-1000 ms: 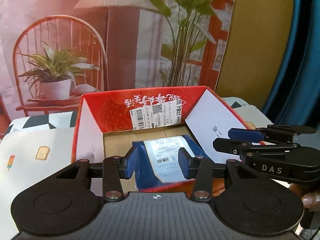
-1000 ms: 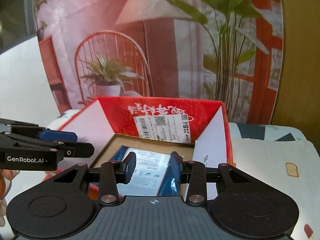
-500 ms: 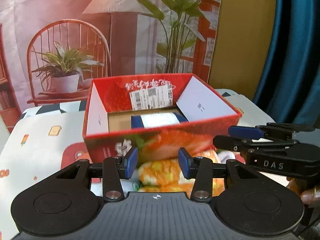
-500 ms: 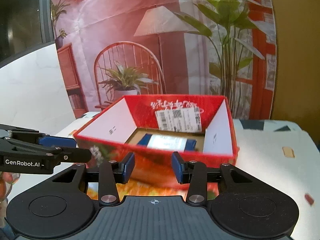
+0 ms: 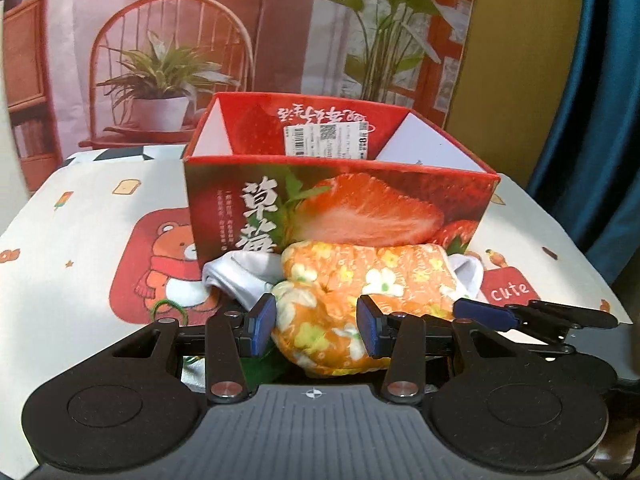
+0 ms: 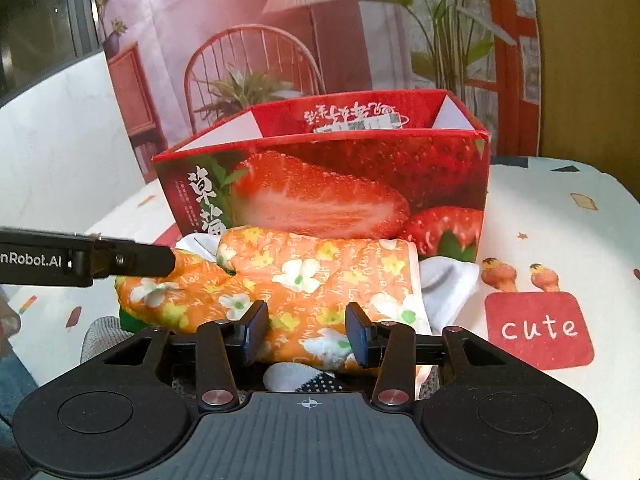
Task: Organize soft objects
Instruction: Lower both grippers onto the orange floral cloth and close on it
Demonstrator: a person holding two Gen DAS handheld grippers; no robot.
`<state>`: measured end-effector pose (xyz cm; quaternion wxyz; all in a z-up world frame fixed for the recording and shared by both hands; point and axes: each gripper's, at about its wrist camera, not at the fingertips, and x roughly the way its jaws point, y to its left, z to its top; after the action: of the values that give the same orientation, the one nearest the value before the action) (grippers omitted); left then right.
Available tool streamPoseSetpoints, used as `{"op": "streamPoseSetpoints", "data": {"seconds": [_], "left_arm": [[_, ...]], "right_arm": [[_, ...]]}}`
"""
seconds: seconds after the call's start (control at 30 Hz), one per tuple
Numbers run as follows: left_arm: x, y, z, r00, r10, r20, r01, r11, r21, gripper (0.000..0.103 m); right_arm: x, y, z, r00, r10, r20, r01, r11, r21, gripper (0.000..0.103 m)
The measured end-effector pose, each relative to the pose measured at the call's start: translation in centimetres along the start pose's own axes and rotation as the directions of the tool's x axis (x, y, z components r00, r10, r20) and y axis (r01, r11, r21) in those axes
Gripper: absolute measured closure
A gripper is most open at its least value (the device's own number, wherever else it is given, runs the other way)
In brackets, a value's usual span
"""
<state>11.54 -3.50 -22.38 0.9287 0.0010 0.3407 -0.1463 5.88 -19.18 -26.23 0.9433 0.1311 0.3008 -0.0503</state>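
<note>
Having pulled back from over the strawberry box (image 5: 340,208), both hand-held grippers, left (image 5: 316,330) and right (image 6: 306,334), now hang apart over the orange floral cloth (image 6: 320,280) on the desk (image 6: 540,208), likely next to go in.

We have 2 low views, each looking forward along its own tool's fingers across the tabletop. The left wrist camera sits close behind the orange floral cloth (image 5: 360,292) and faces the front of the strawberry box (image 5: 340,212). The right wrist camera faces the same box (image 6: 332,188) from slightly further right, equally close to the cloth (image 6: 320,280). Both share the box, the cloth, and the backdrop behind.
</note>
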Motion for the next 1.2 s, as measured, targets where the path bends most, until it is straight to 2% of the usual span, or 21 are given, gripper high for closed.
{"op": "streamPoseSetpoints", "data": {"seconds": [0.17,0.4,0.7,0.87,1.07,1.2], "left_arm": [[0.4,0.7,-0.7,1.0,0.0,-0.008,0.0,0.999,-0.055,0.056],[0.4,1.9,-1.5,0.998,-0.063,0.012,0.064,0.989,-0.131,0.057],[0.8,0.8,-2.0,0.999,-0.032,-0.003,0.032,0.999,-0.03,0.073],[1.0,1.3,-2.2,0.999,-0.037,-0.012,0.037,0.999,-0.031,0.073],[1.3,1.5,-2.3,0.998,-0.052,-0.03,0.05,0.998,-0.046,0.073],[1.4,1.5,-2.4,0.998,-0.058,-0.034,0.056,0.997,-0.047,0.073]], "right_arm": [[0.1,-0.6,-0.3,1.0,0.013,0.009,-0.013,1.0,0.023,0.058],[0.1,-1.2,-0.5,1.0,0.026,0.016,-0.026,0.999,0.045,0.055],[0.0,-1.4,-0.5,0.999,0.022,0.023,-0.024,0.998,0.058,0.05],[-0.7,-2.1,-0.6,0.997,-0.039,0.072,0.032,0.995,0.096,0.049],[-0.6,-3.6,-0.8,0.996,-0.068,0.057,0.058,0.984,0.169,0.048],[0.0,-3.9,-1.3,0.995,-0.093,0.042,0.083,0.978,0.191,0.036]]}}
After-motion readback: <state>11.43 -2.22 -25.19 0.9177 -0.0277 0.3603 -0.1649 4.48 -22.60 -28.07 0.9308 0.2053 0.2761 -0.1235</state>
